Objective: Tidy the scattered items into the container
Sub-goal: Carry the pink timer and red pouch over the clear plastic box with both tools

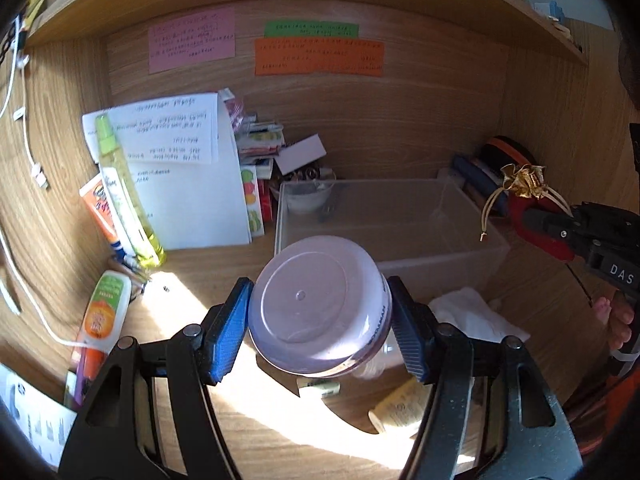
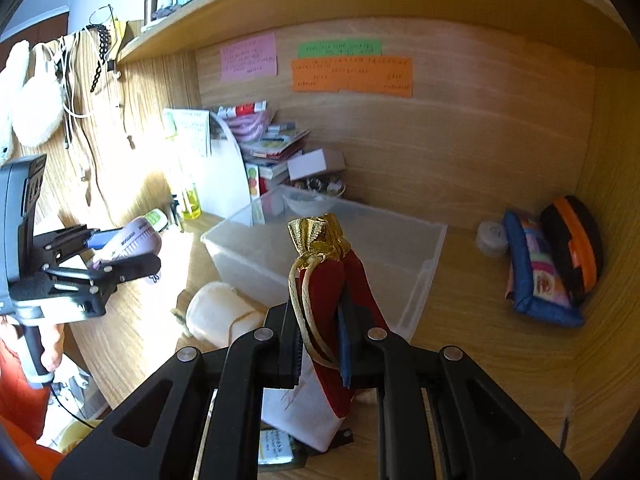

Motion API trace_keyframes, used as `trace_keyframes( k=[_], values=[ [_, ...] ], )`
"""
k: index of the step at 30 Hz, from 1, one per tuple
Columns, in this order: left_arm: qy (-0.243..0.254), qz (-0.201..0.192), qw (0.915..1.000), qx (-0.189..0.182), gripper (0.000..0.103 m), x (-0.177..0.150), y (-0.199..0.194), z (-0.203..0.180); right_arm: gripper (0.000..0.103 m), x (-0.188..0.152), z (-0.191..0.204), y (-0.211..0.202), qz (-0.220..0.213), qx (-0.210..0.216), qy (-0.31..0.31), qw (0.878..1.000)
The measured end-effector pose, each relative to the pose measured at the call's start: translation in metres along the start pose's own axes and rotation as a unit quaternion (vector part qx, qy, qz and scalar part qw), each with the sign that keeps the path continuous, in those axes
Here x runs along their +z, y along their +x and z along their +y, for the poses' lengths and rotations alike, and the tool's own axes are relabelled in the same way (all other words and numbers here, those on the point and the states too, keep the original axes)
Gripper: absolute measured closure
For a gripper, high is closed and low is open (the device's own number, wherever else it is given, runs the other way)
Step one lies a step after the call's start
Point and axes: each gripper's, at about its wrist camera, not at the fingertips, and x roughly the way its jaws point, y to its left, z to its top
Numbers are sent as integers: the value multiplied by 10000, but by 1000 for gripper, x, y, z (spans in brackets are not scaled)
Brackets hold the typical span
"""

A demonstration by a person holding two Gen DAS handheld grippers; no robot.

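Only the right wrist view shows the right gripper (image 2: 320, 354) clamped on a red velvet gold-topped drawstring pouch (image 2: 340, 280), while the left gripper (image 1: 320, 330) squeezes a lilac plastic jar (image 1: 320, 304) before the clear plastic container (image 1: 440, 268).

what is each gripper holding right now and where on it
The left gripper clamps a lilac bottle across its sides, just behind the base. The right gripper pinches a red drawstring pouch around its lower body.

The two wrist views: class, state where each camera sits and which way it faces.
Left wrist: on the left hand-held gripper, facing the desk's back wall; its blue pads clamp a lilac jar.
Right wrist: on the right hand-held gripper, facing likewise; it pinches a red pouch.
Shared: the clear container and each other's gripper.
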Motion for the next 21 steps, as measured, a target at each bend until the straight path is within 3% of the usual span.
trace_keyframes(
  k=[10, 21],
  values=[
    [-33, 38, 9998, -170, 37, 59, 27, 7, 91, 39, -9, 8, -196, 31, -109, 9997],
    [170, 597, 9981, 58, 37, 74, 104, 6, 91, 49, -25, 70, 359, 200, -22, 9992]
  ],
)
